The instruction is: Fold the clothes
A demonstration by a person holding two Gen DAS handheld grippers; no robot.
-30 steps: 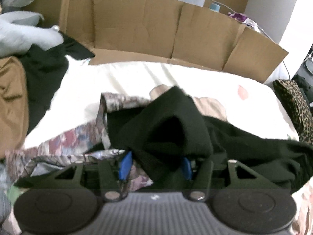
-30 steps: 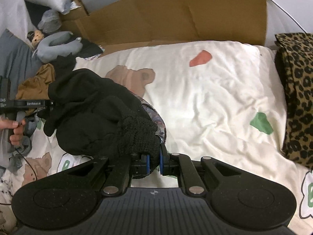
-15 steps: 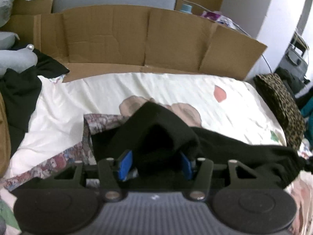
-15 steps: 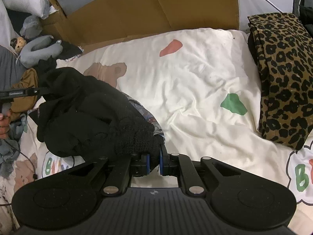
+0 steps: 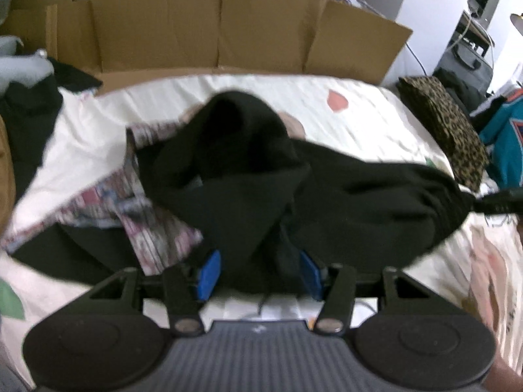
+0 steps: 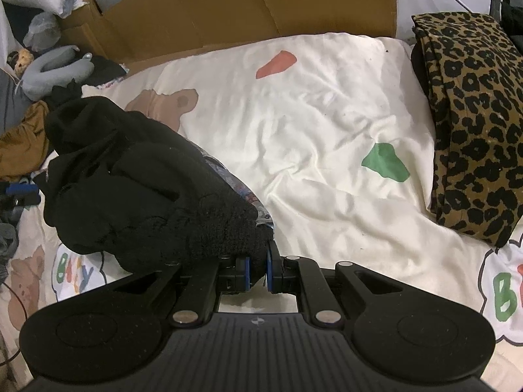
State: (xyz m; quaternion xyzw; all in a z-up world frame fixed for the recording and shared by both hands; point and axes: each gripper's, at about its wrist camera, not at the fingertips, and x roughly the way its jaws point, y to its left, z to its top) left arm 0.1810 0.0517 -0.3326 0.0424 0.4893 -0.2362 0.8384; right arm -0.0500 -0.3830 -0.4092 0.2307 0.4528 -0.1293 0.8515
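R gripper (image 6: 257, 272) clamped tight on knit edge of black garment (image 6: 137, 189), L gripper (image 5: 258, 274) gripping a thick bunch of it, garment strung btwn both above cream bedsheet (image 6: 310, 124), leopard-print stack (image 6: 474, 124) at sheet's right edge, cardboard (image 5: 209, 26) behind sheet

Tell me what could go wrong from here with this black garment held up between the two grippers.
1. The left gripper holds a thick bunch of the black garment between wide-set pads, so it may slip.
2. The right gripper pinches only a small knit edge, which could pull free.
3. The patterned cloth lies tangled under the garment and may drag along across the bedsheet.
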